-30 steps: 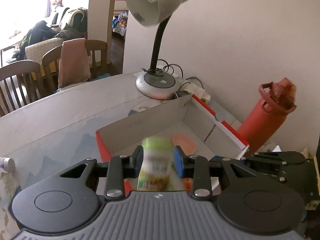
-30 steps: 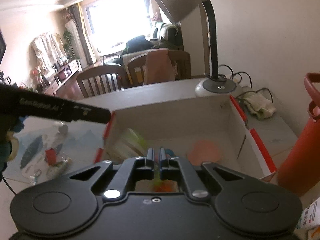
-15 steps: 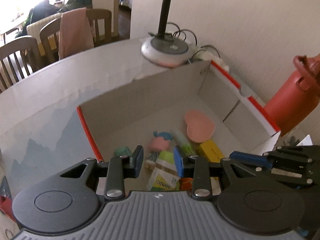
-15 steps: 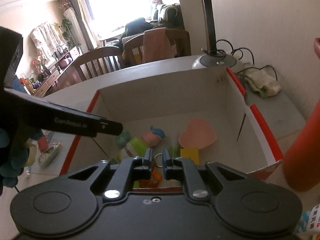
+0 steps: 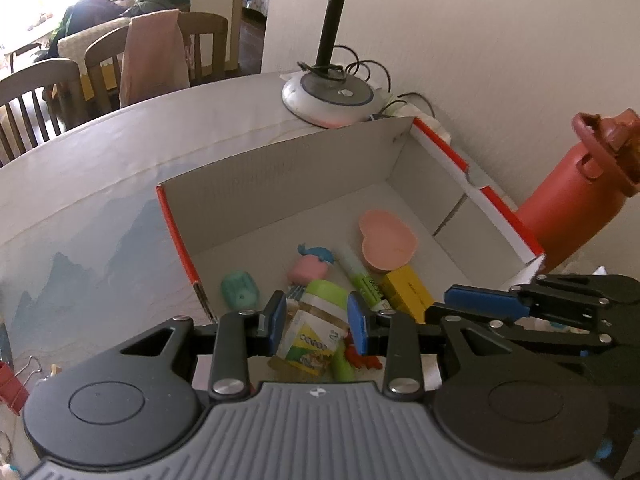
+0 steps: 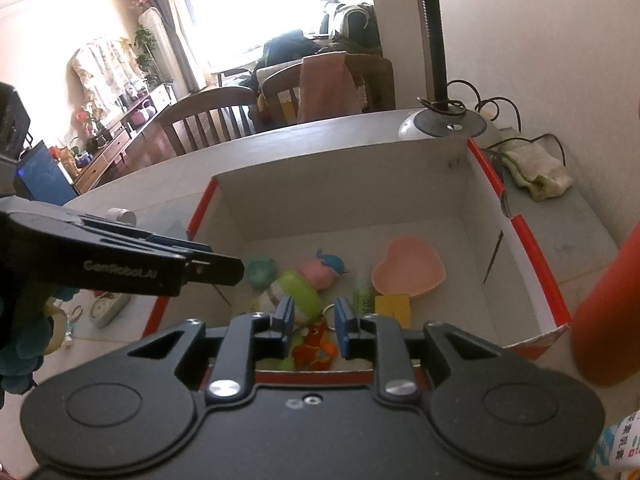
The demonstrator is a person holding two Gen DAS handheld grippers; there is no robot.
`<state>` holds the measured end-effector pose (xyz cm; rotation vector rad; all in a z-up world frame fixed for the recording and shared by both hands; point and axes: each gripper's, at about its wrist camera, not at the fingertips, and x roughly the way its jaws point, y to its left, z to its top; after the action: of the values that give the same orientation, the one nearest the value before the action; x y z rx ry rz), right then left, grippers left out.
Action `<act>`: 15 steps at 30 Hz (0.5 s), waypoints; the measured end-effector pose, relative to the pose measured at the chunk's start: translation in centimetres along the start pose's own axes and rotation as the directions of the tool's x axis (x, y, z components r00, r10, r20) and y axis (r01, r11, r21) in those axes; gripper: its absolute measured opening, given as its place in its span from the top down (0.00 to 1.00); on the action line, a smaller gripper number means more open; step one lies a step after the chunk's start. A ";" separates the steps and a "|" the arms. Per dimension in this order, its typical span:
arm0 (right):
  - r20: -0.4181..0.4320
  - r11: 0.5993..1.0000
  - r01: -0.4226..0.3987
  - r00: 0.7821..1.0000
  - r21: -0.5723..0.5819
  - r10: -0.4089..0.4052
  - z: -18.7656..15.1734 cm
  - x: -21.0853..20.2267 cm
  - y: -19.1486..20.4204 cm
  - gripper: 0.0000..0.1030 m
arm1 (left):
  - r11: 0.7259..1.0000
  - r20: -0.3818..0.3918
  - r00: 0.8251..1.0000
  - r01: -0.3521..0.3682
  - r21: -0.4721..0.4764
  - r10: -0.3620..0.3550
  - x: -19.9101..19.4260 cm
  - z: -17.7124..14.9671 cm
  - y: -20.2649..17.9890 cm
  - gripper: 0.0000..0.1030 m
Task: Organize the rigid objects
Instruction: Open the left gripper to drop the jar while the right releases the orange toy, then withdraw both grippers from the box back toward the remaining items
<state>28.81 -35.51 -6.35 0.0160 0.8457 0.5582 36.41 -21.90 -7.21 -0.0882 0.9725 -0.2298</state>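
A red-edged cardboard box (image 5: 280,168) (image 6: 344,192) sits on the table. Inside lie a green-capped bottle (image 5: 320,320) (image 6: 296,292), a pink heart dish (image 5: 386,244) (image 6: 408,272), a yellow block (image 5: 408,296) (image 6: 394,308), a green marker (image 5: 358,276), a teal piece (image 5: 240,294) (image 6: 262,272), a pink toy with a blue whale (image 5: 310,266) (image 6: 320,270) and an orange keychain toy (image 6: 314,346). My left gripper (image 5: 318,320) is open and empty above the bottle. My right gripper (image 6: 314,320) is open and empty above the orange toy.
A desk lamp base (image 5: 332,98) (image 6: 448,124) with cables stands behind the box. A red water bottle (image 5: 576,200) (image 6: 608,308) stands to the right. A cloth (image 6: 536,168) lies at the back right. Small clips and clutter (image 5: 16,380) (image 6: 104,308) lie left of the box. Chairs (image 5: 60,80) stand beyond.
My left gripper let go of the green-capped bottle, which now lies in the box. My right gripper opened and the orange toy lies below it. Both views tilted down over the box.
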 end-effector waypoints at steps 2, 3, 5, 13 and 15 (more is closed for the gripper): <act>0.005 1.000 -0.004 1.000 -0.007 0.004 0.0 -0.3 0.5 0.72 | 1.000 0.008 1.000 0.004 -0.002 -0.004 -0.8 -0.4 0.0 0.68; 0.009 1.000 -0.003 1.000 -0.012 0.003 0.0 -0.5 0.7 0.70 | 1.000 0.014 1.000 0.007 -0.002 -0.007 -1.2 -0.6 0.1 0.68; 0.018 1.000 -0.005 1.000 -0.014 0.006 0.0 -0.9 1.3 0.65 | 1.000 0.025 1.000 0.008 -0.003 -0.008 -2.1 -1.0 0.3 0.68; 0.038 0.999 -0.009 0.999 -0.032 0.010 0.2 -1.6 4.2 0.56 | 1.000 0.068 0.998 -0.001 -0.027 0.003 -5.5 -3.2 2.1 0.55; 0.044 0.999 -0.009 0.999 -0.041 0.011 0.1 -1.8 5.3 0.51 | 0.999 0.084 0.996 -0.001 -0.034 0.004 -6.5 -3.8 2.9 0.50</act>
<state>25.49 -31.80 -3.81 -0.0045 0.7916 0.5822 30.22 -17.46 -4.61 -0.1266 0.8927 -0.2060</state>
